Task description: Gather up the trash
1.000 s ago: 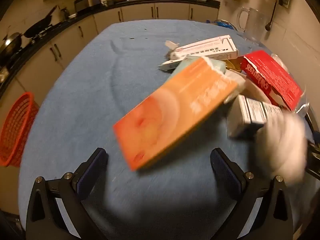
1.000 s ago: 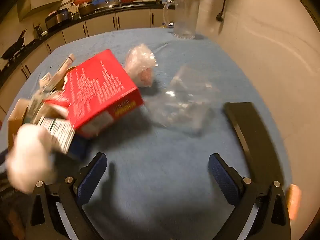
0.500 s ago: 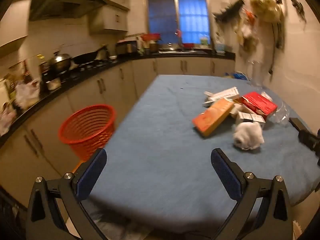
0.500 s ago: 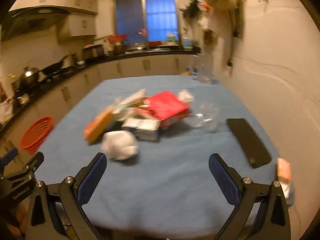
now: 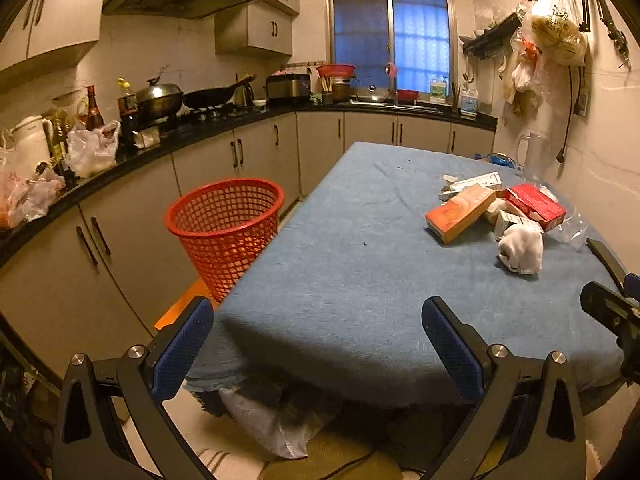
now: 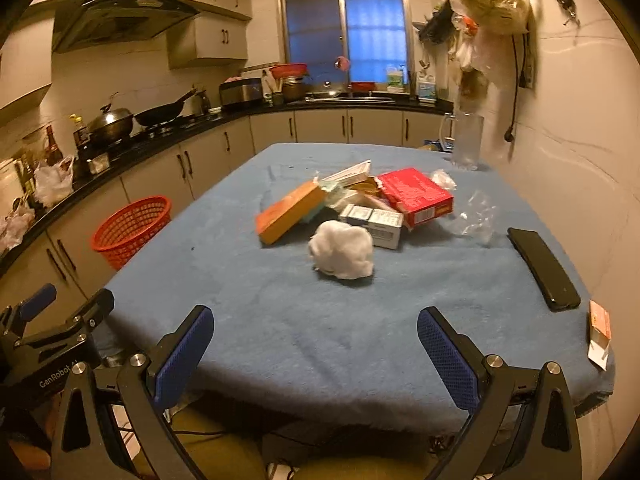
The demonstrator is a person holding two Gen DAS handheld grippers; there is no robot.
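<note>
Both my grippers, left point(image 5: 318, 344) and right point(image 6: 316, 344), have pulled back, jaws wide, holding nothing. Red basket point(image 5: 224, 228) at 10 o'clock, contents unclear. Trash pile point(image 6: 352, 208) at 12 o'clock on table point(image 6: 280, 320), well apart.

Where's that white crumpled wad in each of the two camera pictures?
Left wrist: white wad at right, nearest piece of the pile on the table.
Right wrist: white wad near the centre, in front of the boxes.
Shared landmark: the orange box, just left of and behind it.
</note>
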